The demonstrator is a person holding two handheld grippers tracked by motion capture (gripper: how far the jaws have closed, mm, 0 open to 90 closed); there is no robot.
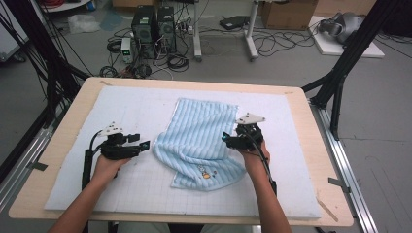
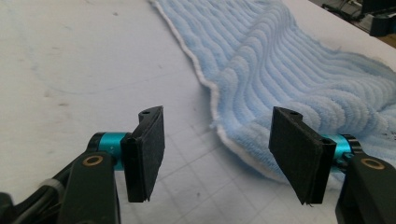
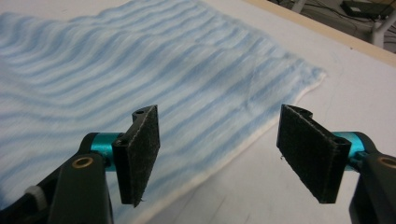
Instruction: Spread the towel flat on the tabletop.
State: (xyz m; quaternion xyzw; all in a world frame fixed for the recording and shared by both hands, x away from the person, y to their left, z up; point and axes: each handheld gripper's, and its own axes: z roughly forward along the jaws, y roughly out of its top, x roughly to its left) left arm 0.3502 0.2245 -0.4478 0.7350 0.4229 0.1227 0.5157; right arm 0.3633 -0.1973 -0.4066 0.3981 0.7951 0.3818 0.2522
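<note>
Legible markings: none.
The light blue striped towel (image 1: 199,141) carries one small orange and dark printed motif near its near folded edge, seen from the high view; it is too small to tell whether it is lettering or a figure. The white gridded mat (image 1: 145,184) bears ruled lines alone, without numerals. The computer towers (image 1: 153,24) on the floor beyond the table show no readable brand.

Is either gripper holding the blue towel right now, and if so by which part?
Nothing is held. The left gripper and the right gripper both stand open with empty jaws, near opposite edges of the towel.
</note>
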